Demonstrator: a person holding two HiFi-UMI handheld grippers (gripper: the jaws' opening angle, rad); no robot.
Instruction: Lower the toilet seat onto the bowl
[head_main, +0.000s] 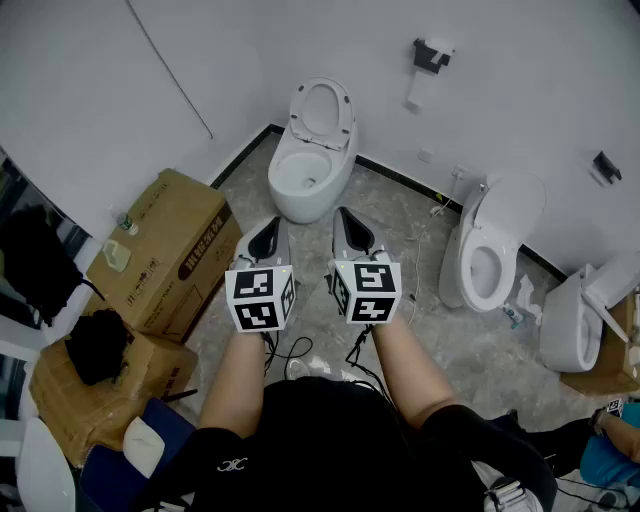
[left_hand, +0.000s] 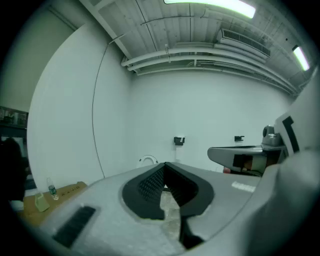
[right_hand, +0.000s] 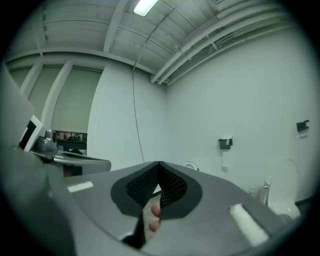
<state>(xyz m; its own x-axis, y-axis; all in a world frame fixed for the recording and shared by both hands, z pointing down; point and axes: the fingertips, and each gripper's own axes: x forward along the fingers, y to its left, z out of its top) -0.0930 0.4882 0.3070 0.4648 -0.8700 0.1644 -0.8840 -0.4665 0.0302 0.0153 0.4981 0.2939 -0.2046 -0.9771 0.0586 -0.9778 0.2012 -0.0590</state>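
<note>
Head view: left tool (head_main: 265, 240) and right tool (head_main: 352, 232) are held side by side at lower centre of the frame, each with its marker cube toward the person. Both point at the toilet bowl (head_main: 305, 178) at upper centre and are well apart from it. The toilet seat (head_main: 322, 110) stands raised above the bowl, tipped back toward the white wall and not on the rim. Neither tool touches seat or bowl. Left gripper view: the black ribbed pads of the left tool (left_hand: 165, 167) meet at the tips with nothing between them. The raised seat (left_hand: 147, 160) shows small and far off, just above the tips, and the other tool crosses the right of the frame. Right gripper view: the right tool (right_hand: 159, 167) is likewise closed tip to tip and empty. The person's fingers (right_hand: 155, 211) show through the slit below the pads. Surroundings in the head view: two cardboard boxes (head_main: 165, 250) sit at left on the floor, with a black bundle (head_main: 98, 345) on the lower one. A second toilet (head_main: 490, 250) with its seat up stands at right, and a third toilet (head_main: 572, 325) is at the far right edge. A black paper holder (head_main: 432, 55) hangs on the wall at upper right. Thin cables (head_main: 290, 352) trail over the grey stone floor (head_main: 470, 350) by the person's arms.
</note>
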